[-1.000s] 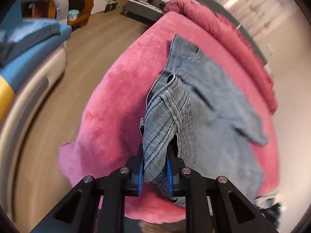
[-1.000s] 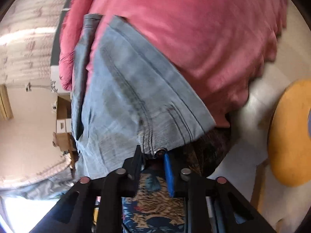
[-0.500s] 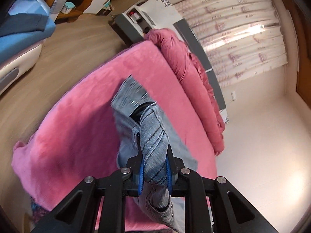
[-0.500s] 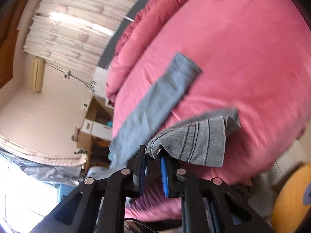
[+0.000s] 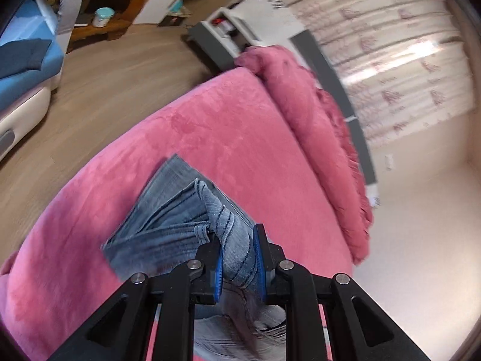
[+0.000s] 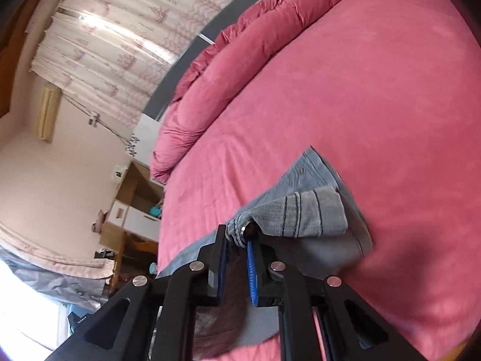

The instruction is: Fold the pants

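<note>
Fold in progress: left gripper [image 5: 238,261] pinches the jeans [image 5: 168,210] waistband, right gripper [image 6: 237,248], jaws just closing, pinches the button corner. Jeans lie on the pink bed [image 5: 240,126], hems toward 12 o'clock. Next, I judge: lay the waist over them.

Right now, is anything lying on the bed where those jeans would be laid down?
Nothing visible. Both the left gripper and right gripper already pinch the jeans, and the pink bed cover ahead lies bare up to the rolled duvet.
</note>
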A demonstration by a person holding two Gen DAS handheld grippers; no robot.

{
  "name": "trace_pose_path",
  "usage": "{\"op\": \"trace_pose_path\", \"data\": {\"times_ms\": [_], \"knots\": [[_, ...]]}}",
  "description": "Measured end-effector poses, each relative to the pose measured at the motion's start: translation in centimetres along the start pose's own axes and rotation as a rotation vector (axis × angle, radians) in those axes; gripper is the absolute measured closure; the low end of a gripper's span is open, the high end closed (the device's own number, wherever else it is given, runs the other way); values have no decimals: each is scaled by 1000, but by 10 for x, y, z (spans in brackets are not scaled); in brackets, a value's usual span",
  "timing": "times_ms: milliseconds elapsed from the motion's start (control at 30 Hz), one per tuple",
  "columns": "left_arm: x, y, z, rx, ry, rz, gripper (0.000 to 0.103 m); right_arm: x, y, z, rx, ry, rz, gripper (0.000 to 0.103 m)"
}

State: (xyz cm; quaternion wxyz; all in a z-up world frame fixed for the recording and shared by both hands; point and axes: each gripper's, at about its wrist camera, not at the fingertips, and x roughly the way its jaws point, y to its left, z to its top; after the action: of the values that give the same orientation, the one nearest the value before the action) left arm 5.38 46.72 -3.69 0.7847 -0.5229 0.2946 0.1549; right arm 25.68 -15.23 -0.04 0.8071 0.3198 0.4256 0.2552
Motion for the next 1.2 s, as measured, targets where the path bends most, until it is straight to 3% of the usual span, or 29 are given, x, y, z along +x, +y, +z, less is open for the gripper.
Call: {"op": "trace_pose_path", "data": {"times_ms": [267,400,467,533,600,633,667,767,900,1033,1200], "knots": [[105,14,48,-83,18,191,86,108,-16,56,-9,70,-134,92],[143,15,62,-50,29,279,84,150,-20,69,-17,98,-192,92],[164,20,67,-47,78,308,76,167,-23,74,-20,119,-197,92],[170,25,70,-66,90,320,47,181,-29,76,-8,156,-203,89],[171,23,71,-27,110,312,42,188,-37,79,9,175,-193,80],[168,22,71,3,109,326,42,188,-43,80,28,186,-172,69],[164,21,71,28,112,324,41,185,-46,81,37,183,-169,66],[146,22,69,92,119,325,39,154,-54,83,68,121,-108,60],[99,37,48,149,102,320,33,85,-71,68,117,22,-54,53],[52,75,16,91,52,294,31,25,-94,22,154,16,-75,48],[26,123,-33,-20,62,236,29,8,-114,-43,216,95,-50,43]]}}
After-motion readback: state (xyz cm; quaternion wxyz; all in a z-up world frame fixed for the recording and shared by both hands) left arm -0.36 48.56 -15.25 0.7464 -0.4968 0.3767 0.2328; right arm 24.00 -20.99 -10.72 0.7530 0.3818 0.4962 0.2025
